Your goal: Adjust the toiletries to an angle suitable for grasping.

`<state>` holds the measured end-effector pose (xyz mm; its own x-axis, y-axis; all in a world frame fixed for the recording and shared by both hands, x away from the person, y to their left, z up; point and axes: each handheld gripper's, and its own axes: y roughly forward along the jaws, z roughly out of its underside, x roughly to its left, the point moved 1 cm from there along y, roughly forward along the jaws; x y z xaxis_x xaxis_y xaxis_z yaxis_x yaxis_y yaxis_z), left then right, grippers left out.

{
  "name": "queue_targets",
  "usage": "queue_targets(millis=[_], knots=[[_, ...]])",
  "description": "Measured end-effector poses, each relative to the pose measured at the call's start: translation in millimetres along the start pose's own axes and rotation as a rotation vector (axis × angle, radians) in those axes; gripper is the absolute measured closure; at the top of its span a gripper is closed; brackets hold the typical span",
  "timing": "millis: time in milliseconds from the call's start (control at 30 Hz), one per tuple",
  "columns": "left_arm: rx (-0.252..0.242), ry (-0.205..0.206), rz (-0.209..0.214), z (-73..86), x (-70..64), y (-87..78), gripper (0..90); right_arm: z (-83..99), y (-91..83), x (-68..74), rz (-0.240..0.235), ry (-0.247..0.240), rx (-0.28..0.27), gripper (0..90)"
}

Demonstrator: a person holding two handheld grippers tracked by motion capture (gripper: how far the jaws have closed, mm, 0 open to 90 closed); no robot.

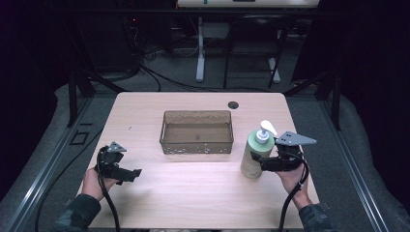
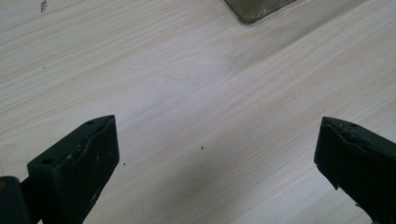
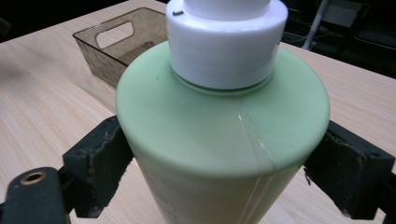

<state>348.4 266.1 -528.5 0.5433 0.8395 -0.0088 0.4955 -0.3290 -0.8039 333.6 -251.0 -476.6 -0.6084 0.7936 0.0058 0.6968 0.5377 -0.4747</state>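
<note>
Nearest me, at the front left corner of the tabletop (image 1: 193,193), I have the left gripper (image 1: 130,174) hovering low with its jaws spread wide and nothing between them; in the left gripper view I see bare wood grain and one corner of the bin (image 2: 257,9) further off.

At the front right, my right gripper (image 1: 261,164) has the bottle (image 1: 254,154) between its jaws. In the right gripper view both black pads press against the green body just under the shoulder, one on each side, so I judge it clamped, though the jaws are opened nearly to the bottle's full width. The bottle stands upright on the tabletop near the right edge, its white pump (image 1: 265,130) on top.

Beyond it, in the middle of the tabletop, sits the bin (image 1: 197,131), smoky clear plastic, empty, just left of the bottle and apart from it.

My worries from here: the body is smooth and rounded and it narrows downward, so if I lift with this light a pinch it could slide down through the pads or swing. The grip is high, which helps, but a tall bottle carried over the bin's near wall could clip the rim and tip. The pump head also juts out and could catch my gripper's plate (image 1: 295,139).
</note>
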Motion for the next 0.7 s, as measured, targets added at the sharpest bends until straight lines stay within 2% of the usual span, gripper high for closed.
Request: queue_targets(millis=[333,700], knots=[[-0.016,-0.006,0.018,-0.3,0.7,-1.3,0.1,-4.9,9.1,12.8,-0.043,-0.021,0.003,12.0],[-0.022,-0.007,0.015,-0.2,1.4,-1.2,0.1,-9.0,17.1,21.3,-0.083,-0.046,0.002,12.0]])
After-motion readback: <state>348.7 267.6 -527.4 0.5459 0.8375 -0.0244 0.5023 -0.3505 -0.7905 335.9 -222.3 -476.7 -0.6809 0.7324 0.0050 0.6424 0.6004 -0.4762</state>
